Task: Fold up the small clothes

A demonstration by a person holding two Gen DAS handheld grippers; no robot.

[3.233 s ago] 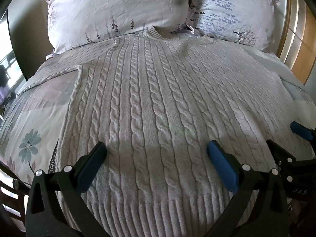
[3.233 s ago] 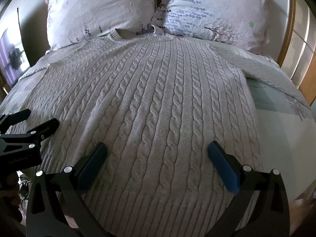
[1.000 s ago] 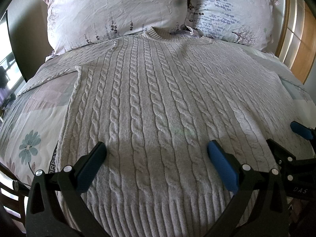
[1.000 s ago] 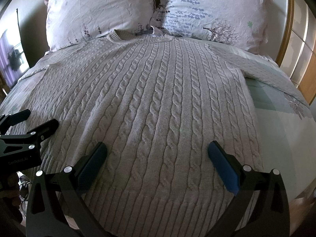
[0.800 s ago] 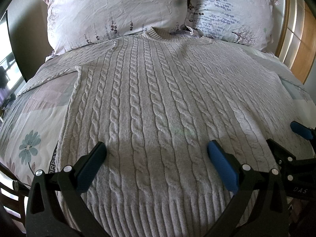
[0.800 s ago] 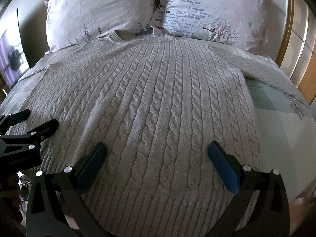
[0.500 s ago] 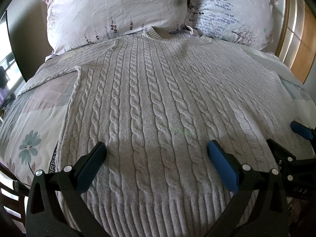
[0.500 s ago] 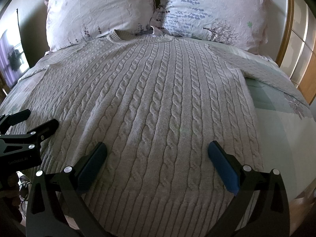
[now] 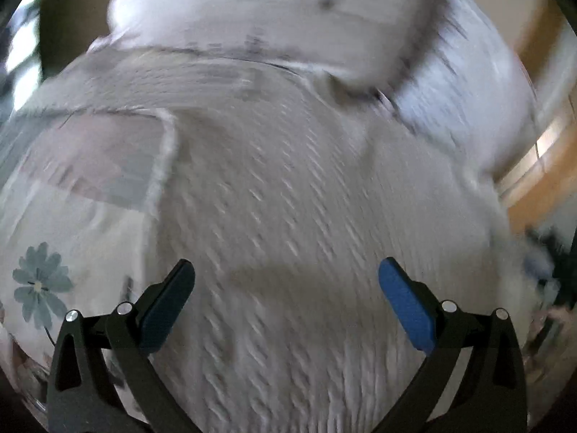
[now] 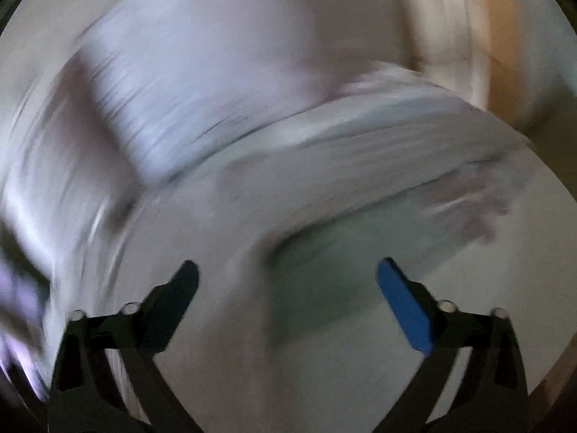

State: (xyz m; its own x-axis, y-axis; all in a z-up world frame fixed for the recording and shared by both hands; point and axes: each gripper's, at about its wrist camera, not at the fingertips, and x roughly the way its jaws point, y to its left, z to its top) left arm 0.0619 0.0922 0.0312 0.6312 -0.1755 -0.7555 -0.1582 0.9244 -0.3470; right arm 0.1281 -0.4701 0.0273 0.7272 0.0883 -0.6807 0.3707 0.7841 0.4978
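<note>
A pale grey cable-knit sweater [image 9: 306, 216] lies flat on the bed, neck toward the pillows, its left sleeve [image 9: 151, 83] stretched out to the left. My left gripper [image 9: 286, 288] is open and empty above the sweater's lower body. My right gripper [image 10: 288, 288] is open and empty over the bed's right side, where a blurred sleeve band [image 10: 378, 137] crosses the view. Both views are smeared by motion.
Two floral pillows [image 9: 288, 14] stand at the head of the bed. The flower-print bedsheet [image 9: 39, 288] shows to the left of the sweater and the pale sheet [image 10: 324, 342] under the right gripper. A wooden headboard or cabinet [image 9: 541, 166] is at the right.
Both grippers have swung fast after holding still: the left one forward and left over the sweater, the right one off to the right past the sweater's edge. Both stay open.
</note>
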